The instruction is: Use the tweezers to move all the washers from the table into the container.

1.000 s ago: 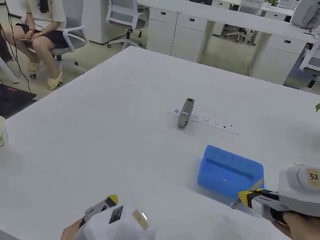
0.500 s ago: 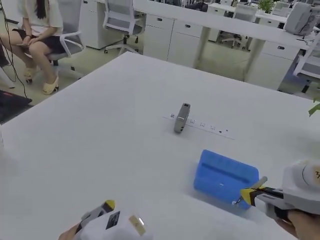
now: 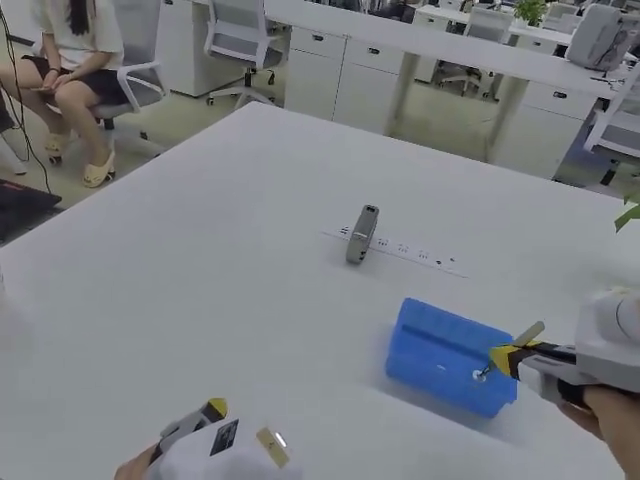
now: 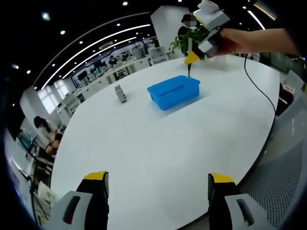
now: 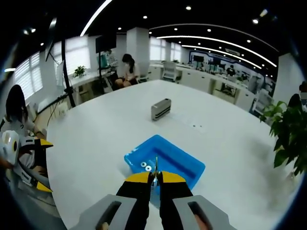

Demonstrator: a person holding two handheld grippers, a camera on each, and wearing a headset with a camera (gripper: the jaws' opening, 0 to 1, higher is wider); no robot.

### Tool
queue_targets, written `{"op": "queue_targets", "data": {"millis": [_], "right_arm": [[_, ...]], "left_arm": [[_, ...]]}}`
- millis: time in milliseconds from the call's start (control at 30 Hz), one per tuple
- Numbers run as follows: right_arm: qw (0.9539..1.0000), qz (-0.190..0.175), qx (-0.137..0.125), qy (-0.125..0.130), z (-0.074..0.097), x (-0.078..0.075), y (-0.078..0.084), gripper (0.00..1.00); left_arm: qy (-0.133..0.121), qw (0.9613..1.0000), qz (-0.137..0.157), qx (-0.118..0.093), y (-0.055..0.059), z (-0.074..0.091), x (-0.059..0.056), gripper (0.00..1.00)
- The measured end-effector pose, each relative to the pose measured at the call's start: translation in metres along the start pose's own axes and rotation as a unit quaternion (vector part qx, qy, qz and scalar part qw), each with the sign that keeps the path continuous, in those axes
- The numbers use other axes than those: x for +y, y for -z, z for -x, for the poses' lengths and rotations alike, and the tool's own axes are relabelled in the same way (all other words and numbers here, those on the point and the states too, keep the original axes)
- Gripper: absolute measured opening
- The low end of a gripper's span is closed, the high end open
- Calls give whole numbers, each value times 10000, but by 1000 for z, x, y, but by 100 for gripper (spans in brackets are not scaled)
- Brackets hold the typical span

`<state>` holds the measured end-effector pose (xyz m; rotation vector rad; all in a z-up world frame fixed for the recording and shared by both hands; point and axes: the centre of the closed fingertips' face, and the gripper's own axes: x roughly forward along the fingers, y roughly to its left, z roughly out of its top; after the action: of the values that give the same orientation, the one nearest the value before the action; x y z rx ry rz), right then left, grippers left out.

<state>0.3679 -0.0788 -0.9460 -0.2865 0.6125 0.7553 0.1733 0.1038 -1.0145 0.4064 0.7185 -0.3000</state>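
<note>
A: The right gripper (image 5: 154,178) is clamped tight on the tweezers (image 5: 156,166), with the tips down inside the blue container (image 5: 141,146), toward its 8 o'clock side.

B: And two washers (image 5: 146,166) lie on the container floor right by those tips. I can't tell whether one is pinched between them.

A: The left gripper (image 4: 158,176)?

B: Jaws spread wide with nothing in them, hovering over bare table (image 3: 200,250), down at 7 o'clock in the head view.

A: There's work left, though. More washers (image 3: 404,248) sit in a thin line on the table at 12 o'clock from the container, trailing toward 4 o'clock from the grey block (image 3: 362,233).

B: (Tiny things, too small to count from here.) My read is that they're light, rigid, flat metal, and slick on that smooth top. They'll likely skate if nudged.

A: So where do the tweezers bite?

B: I'd say across the ring, with one tip through the hole and one outside the rim. Keep the squeeze gentle and come straight down. Press too hard, or at an angle, and a washer could ping away across the table.
</note>
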Motion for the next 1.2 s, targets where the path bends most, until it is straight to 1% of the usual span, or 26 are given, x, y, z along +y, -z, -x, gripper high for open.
{"op": "queue_targets", "data": {"millis": [233, 433, 667, 933, 1067, 1200], "right_arm": [[9999, 45, -50, 111, -10, -15, -11, 2], [9997, 62, -27, 255, -20, -25, -12, 2], [9994, 17, 118, 339, -30, -32, -4, 2], [9983, -65, 332, 483, -43, -45, 13, 2], [9976, -145, 384, 564, -46, -50, 19, 2], [9973, -297, 391, 554, -49, -51, 22, 2]], "left_arm": [[-34, 10000, 23, 21, 1, 0, 1, 87], [-30, 10000, 22, 69, 3, -1, 1, 86], [-25, 9999, 16, 122, 4, -1, 1, 87], [-5, 9998, 3, 203, 7, -3, 0, 86], [0, 9998, -2, 214, 8, -4, 0, 86], [2, 9998, -15, 222, 8, -5, 0, 86]]}}
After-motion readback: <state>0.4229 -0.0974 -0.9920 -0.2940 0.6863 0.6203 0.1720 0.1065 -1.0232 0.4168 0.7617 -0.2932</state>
